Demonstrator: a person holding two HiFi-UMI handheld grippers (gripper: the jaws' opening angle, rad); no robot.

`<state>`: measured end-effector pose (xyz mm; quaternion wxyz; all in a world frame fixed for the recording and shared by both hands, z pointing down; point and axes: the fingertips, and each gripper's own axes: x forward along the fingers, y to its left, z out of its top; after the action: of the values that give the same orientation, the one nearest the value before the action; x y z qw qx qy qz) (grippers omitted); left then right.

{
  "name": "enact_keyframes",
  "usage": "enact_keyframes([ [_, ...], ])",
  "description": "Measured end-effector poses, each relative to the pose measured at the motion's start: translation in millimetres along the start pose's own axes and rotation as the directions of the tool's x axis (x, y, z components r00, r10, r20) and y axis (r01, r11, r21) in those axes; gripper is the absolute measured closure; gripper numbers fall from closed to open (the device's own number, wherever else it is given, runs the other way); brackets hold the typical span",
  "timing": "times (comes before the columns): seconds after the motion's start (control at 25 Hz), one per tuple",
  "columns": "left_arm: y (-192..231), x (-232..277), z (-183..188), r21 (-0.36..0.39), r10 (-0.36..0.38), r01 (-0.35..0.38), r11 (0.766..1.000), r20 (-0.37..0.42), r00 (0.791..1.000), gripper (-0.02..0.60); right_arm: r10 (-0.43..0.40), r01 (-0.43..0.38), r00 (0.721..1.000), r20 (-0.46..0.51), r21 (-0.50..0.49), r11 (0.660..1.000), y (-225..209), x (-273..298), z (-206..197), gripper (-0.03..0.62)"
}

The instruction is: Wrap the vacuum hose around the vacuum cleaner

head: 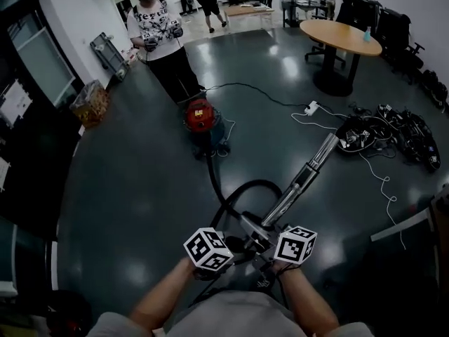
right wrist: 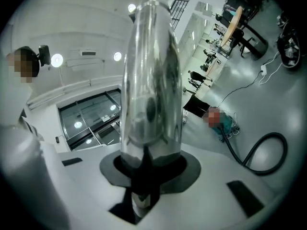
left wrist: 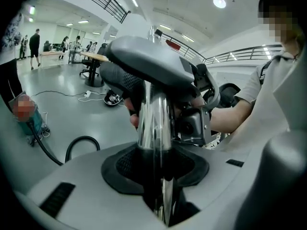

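The vacuum cleaner (head: 202,118), red-topped on a dark body, stands on the floor ahead of me. Its black hose (head: 235,195) runs from it in a loop back to the handle in front of me. The chrome wand (head: 302,174) slants up to the right from there. My left gripper (head: 235,246) is shut on the wand just below its grey handle (left wrist: 144,61); the tube (left wrist: 154,123) fills its jaws. My right gripper (head: 265,241) is beside it, shut on the same wand (right wrist: 151,80). The vacuum cleaner (right wrist: 223,121) and the hose loop (right wrist: 264,152) show at the right of the right gripper view.
A person (head: 161,41) stands just behind the vacuum cleaner. A round table (head: 340,37) is at the back right. A power strip (head: 311,108), white cables and a pile of dark gear (head: 389,135) lie on the floor at the right. A basket (head: 90,104) sits at the left wall.
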<state>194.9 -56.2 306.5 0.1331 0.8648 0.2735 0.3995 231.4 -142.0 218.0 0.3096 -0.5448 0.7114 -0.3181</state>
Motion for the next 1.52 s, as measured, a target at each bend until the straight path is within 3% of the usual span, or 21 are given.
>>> enact_keyframes([
  [0.2,6,7,10,-0.003,0.034,-0.034,0.999,0.032,0.999,0.433,-0.008,0.007,1.0,-0.021,-0.035,0.999,-6,1,8,0.517],
  [0.52,18,-2,28,0.144,0.088,-0.088,0.986,0.006,0.996,0.419,-0.07,0.07,0.998,-0.001,-0.074,0.995,-17,0,41,0.517],
  [0.8,52,-47,26,0.204,0.052,-0.049,0.978,-0.007,0.999,0.403,-0.218,0.219,0.976,0.026,-0.151,0.964,-38,12,69,0.519],
  [1.04,97,-83,20,0.278,0.082,-0.083,0.957,0.016,0.997,0.403,-0.323,0.304,0.945,-0.05,-0.228,0.925,-60,37,65,0.52],
  [1.28,129,-115,45,0.467,0.185,-0.21,0.859,0.1,0.978,0.403,-0.373,0.312,0.911,-0.175,-0.298,0.902,-62,85,43,0.522],
  [1.52,146,-159,79,0.628,0.26,-0.358,0.691,0.247,0.934,0.404,-0.389,0.275,0.86,-0.329,-0.343,0.898,-63,129,11,0.522],
])
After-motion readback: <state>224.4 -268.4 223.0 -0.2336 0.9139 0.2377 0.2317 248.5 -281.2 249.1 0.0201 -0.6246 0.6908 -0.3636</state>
